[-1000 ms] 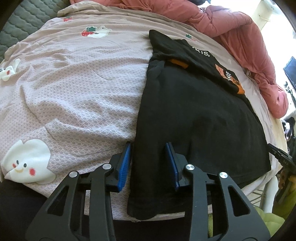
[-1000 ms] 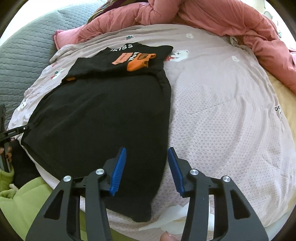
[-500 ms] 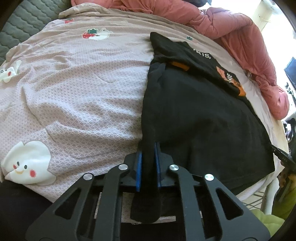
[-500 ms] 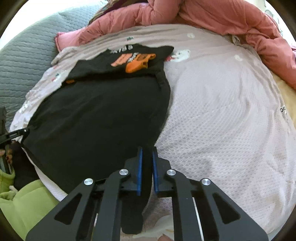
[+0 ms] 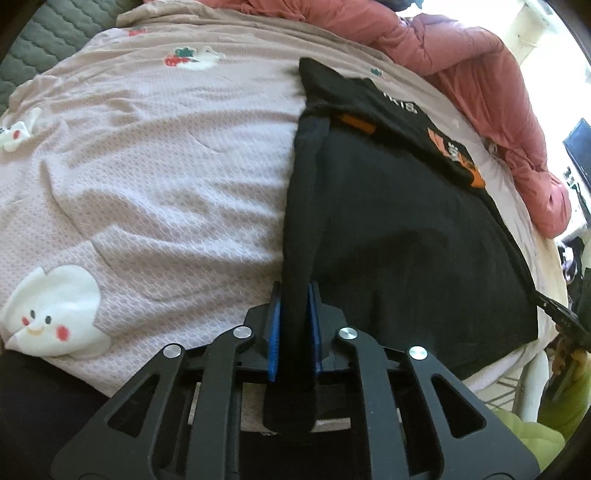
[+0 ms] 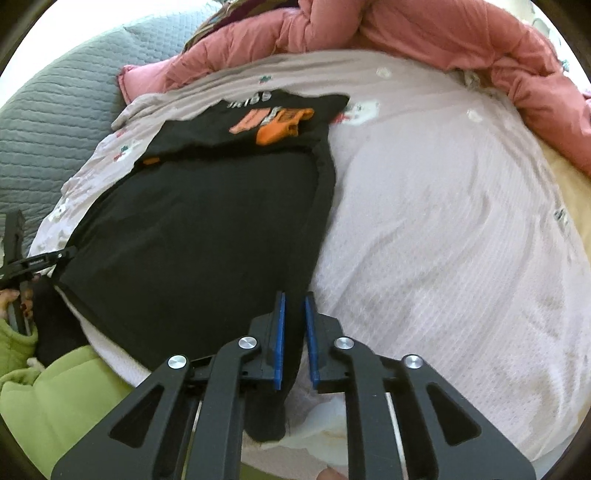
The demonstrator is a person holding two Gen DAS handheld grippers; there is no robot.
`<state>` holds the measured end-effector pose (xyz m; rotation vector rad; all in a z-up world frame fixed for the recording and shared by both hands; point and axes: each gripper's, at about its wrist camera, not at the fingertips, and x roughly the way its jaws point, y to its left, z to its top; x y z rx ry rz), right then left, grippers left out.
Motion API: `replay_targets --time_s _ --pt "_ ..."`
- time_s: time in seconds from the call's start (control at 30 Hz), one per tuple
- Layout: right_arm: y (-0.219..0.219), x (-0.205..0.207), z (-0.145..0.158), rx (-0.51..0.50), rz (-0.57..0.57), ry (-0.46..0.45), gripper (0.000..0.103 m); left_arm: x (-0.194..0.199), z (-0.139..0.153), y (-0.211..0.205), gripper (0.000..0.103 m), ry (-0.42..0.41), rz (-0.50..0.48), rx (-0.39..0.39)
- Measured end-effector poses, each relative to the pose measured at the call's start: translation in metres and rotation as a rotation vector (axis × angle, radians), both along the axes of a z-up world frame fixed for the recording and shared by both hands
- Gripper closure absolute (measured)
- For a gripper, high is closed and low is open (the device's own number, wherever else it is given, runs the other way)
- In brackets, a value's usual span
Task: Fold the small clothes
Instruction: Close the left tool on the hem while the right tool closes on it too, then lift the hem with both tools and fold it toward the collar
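Observation:
A black T-shirt (image 5: 406, 229) with orange and white print lies spread on the pink bedsheet (image 5: 147, 166), its top part folded over. My left gripper (image 5: 294, 295) is shut on the shirt's near left hem corner, and the cloth rises in a ridge from the jaws. In the right wrist view the same shirt (image 6: 207, 229) lies to the left. My right gripper (image 6: 293, 306) is shut on its near right hem corner, with black cloth between the blue pads (image 6: 279, 332). The other gripper shows at each view's edge (image 6: 33, 262).
A pink duvet (image 6: 406, 33) is heaped along the far side of the bed. A grey quilted headboard (image 6: 55, 110) stands at the far left. The person's green sleeve (image 6: 55, 398) is at the near edge. White cartoon patches (image 5: 51, 314) dot the sheet.
Both grippers were open around the shirt's near hem corners a second ago. They have closed on the cloth and now lift the hem slightly, raising the side edges.

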<state>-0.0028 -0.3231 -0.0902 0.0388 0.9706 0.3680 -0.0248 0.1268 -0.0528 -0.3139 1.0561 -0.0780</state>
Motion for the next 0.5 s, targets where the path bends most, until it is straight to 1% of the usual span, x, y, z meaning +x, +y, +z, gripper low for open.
replay_targets --time_s 0.13,0.2,0.3,0.37,0.43,0.47,0.5 --pt "0.003 -0.007 -0.005 -0.005 0.029 0.03 0.085 -0.002 0.0 -0.003 0.092 0.002 -0.011 0.007" --pt "0.005 -0.009 -0.008 0.001 0.037 0.044 0.079 -0.004 -0.001 -0.003 0.089 0.003 -0.015 0.008" --pt "0.01 -0.011 -0.013 -0.004 0.052 0.054 0.076 -0.007 -0.003 -0.004 0.086 0.007 -0.017 0.006" --pt "0.011 -0.01 -0.014 -0.002 0.054 0.056 0.076 -0.008 -0.004 -0.005 0.084 0.009 -0.013 0.002" --pt "0.011 -0.01 -0.012 -0.007 0.064 0.048 0.082 -0.01 -0.004 -0.004 0.082 0.01 -0.007 -0.009" --pt "0.011 -0.01 -0.009 -0.007 0.073 0.04 0.092 -0.011 -0.004 -0.004 0.082 0.009 -0.006 -0.01" --pt "0.01 -0.011 -0.005 0.006 0.085 0.026 0.094 -0.013 -0.004 -0.004 0.082 0.009 -0.006 -0.008"
